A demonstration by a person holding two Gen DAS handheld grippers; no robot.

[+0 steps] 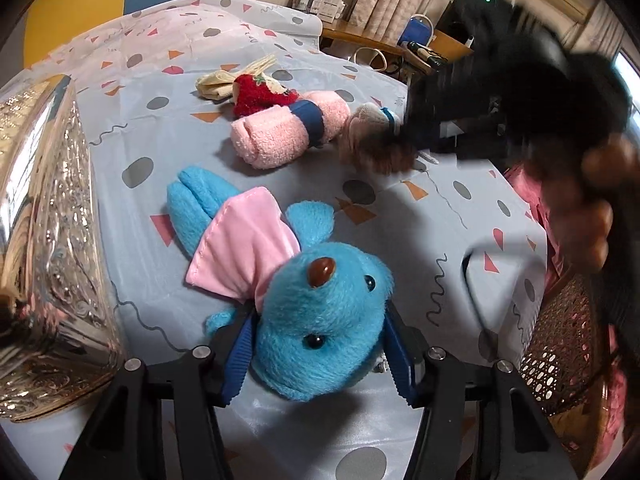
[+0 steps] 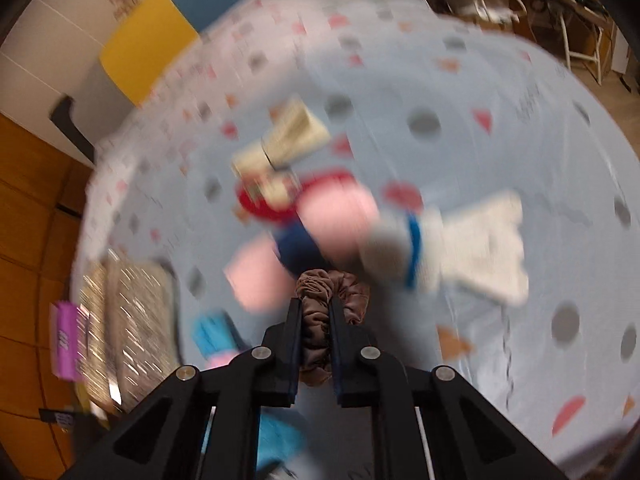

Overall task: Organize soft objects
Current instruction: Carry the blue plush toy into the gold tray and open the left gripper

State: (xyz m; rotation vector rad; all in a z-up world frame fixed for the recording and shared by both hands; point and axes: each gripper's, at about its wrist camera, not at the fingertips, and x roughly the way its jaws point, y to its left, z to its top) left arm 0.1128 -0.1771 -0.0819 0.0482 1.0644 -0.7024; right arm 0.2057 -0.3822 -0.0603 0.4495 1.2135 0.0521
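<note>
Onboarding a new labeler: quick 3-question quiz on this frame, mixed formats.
1. True or false: the left tongs are closed on the pink rolled towel.
2. Multiple choice. The right tongs hold: A) the red strawberry plush; B) a brown scrunchie; C) nothing.
3. Short answer: what shiny thing stands at the left edge of the left wrist view?

Key
1. False. Their fingers sit either side of the blue plush toy, at its head; the towel lies further up the tablecloth.
2. B, pinched between shut fingers.
3. A silver embossed box.
</note>
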